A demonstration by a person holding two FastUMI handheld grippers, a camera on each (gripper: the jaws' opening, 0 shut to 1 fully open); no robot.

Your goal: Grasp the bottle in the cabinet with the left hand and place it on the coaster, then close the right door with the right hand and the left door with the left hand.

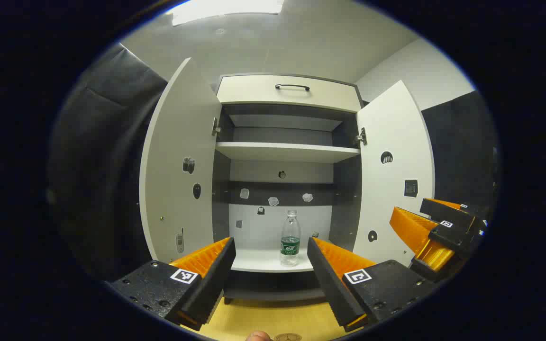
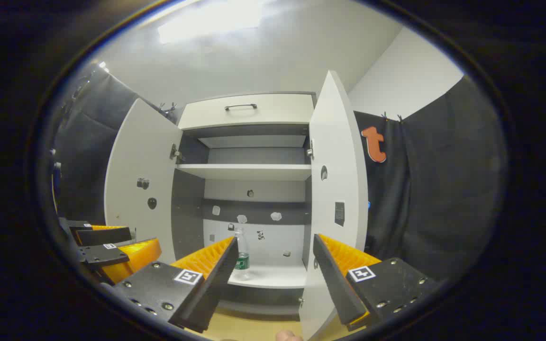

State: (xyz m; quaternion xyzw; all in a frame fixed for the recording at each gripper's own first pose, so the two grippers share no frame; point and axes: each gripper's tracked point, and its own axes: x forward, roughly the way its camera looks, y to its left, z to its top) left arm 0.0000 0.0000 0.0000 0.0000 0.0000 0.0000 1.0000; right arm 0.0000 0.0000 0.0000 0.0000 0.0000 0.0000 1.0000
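Note:
A clear water bottle (image 1: 290, 239) with a green label stands upright on the bottom shelf of the open cabinet (image 1: 286, 151). My left gripper (image 1: 271, 244) is open, well short of the shelf, and the bottle appears in the gap between its fingers. A round brown coaster (image 1: 288, 337) peeks in at the bottom edge on the yellow tabletop. My right gripper (image 2: 276, 239) is open with nothing in it, facing the cabinet beside the right door (image 2: 334, 203). The bottle (image 2: 241, 258) is partly hidden behind its left finger. The right gripper (image 1: 436, 232) hangs to the right in the left gripper view.
Both white doors stand wide open, the left door (image 1: 173, 166) and the right door (image 1: 394, 175). A drawer with a black handle (image 1: 292, 87) tops the cabinet. Small stickers dot the back wall. The yellow tabletop (image 1: 263, 317) lies below. A person's fingertip (image 1: 258, 336) shows at the bottom.

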